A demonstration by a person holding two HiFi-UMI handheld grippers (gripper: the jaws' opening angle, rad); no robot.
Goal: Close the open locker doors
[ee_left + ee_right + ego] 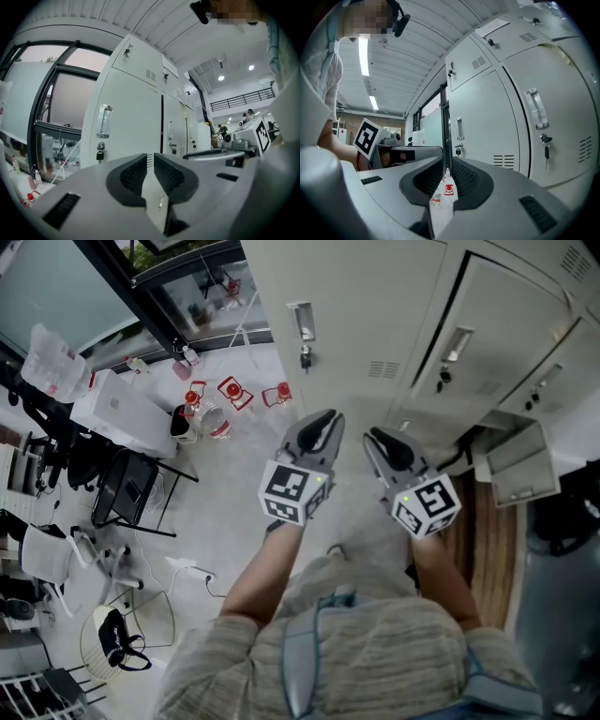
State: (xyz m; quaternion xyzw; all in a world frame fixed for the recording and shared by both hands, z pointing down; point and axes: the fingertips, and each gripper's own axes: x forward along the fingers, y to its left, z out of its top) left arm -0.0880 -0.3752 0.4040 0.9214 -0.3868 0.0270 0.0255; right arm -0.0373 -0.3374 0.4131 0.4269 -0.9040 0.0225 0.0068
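Lockers: the grey locker bank stands right in front of the person, and neither gripper touches it.
Done, by the look of it: the keyed door nearest the window sits flush. The tall doors in both gripper views also lie flat in their frames.
Left to do: low at the right a grey panel juts out from the bank. I take it for a door standing open, though I can't be sure from here. The middle door shows a dark seam down its left edge and may be ajar.
Left gripper: held up in front of the keyed door, fingers drawn to a thin slit with nothing between them.
Right gripper: level with the left one and just beside it. Its fingers are equally narrow and empty, and only far-off bottles show through the gap.
Room to move: there is open floor between the person and the bank. Water bottles lie on the floor to the left, with chairs beyond them. The jutting panel's corner and the dark cables beside it look like the things to steer round.
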